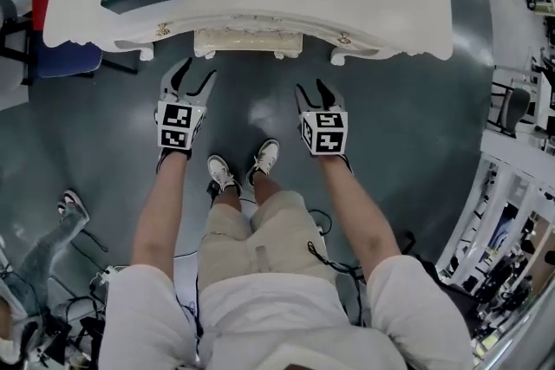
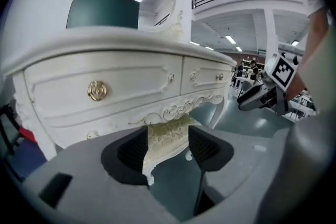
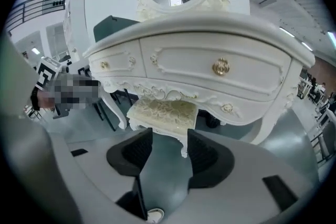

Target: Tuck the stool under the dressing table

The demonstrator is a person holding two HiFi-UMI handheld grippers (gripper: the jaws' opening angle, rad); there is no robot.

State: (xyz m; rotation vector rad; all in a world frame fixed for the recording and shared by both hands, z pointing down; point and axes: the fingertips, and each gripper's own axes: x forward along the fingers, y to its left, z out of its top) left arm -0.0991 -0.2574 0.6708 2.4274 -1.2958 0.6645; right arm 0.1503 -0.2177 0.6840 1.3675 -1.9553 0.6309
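Left claw (image 2: 168, 157) half spread, nothing in it. Right claw (image 3: 165, 152) same, empty. Both hang above the glossy grey-green floor (image 1: 260, 113), apart from the small cream stool with carved white legs and padded brocade seat (image 3: 164, 112). Stool stands under the front edge of the ornate cream-white dressing table with gold knobs (image 3: 220, 39), centre bay, seat mostly covered. Looks tucked, task likely done. Handling guess: rigid wood frame, lightish, should slide easily on that floor. Grip the hard seat rail at both sides, not the soft cushion or thin carved trim.
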